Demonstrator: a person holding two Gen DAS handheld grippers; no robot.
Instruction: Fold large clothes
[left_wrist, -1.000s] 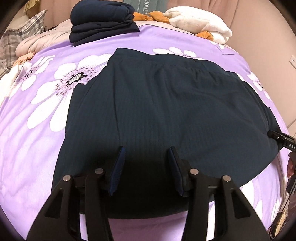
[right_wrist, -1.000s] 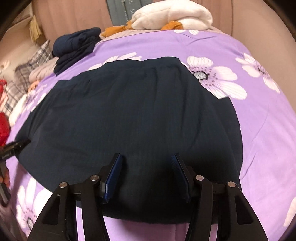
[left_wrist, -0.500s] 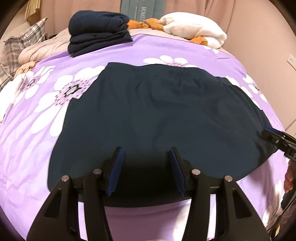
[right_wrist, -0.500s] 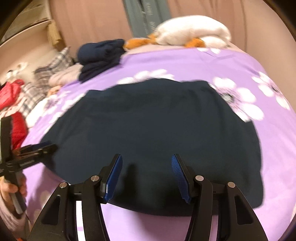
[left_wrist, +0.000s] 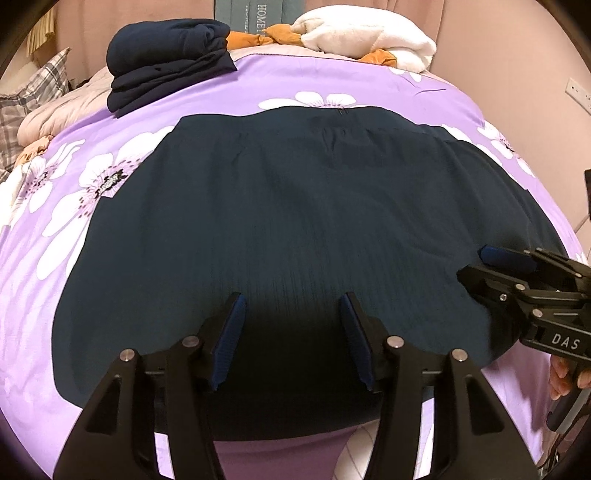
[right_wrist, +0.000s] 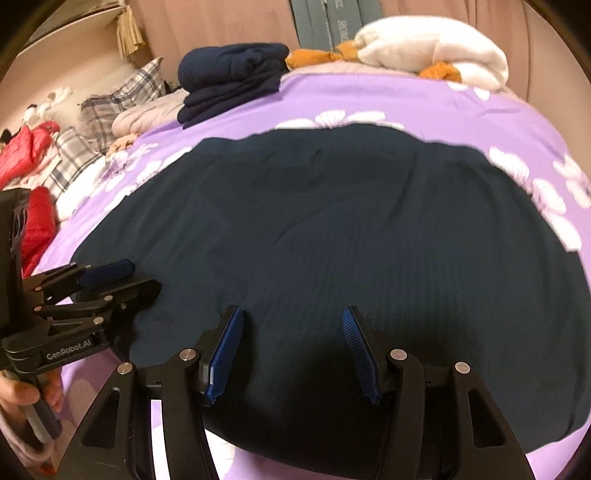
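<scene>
A large dark navy garment (left_wrist: 295, 229) lies spread flat on the purple flowered bedspread (left_wrist: 92, 155), waistband at the far side; it also fills the right wrist view (right_wrist: 332, 229). My left gripper (left_wrist: 291, 317) is open and empty, hovering over the garment's near hem. My right gripper (right_wrist: 291, 332) is open and empty above the near hem too. The right gripper shows at the left wrist view's right edge (left_wrist: 509, 266). The left gripper shows at the right wrist view's left edge (right_wrist: 107, 280).
A stack of folded navy clothes (left_wrist: 170, 59) sits at the bed's far left. A white and orange bundle (left_wrist: 365, 37) lies at the far side. Plaid pillows (right_wrist: 122, 96) and red clothing (right_wrist: 22, 147) lie to the left. A wall socket (left_wrist: 576, 92) is on the right.
Both grippers have moved closer together over the near hem, each now showing more fully in the other's view. The garment has not moved.
</scene>
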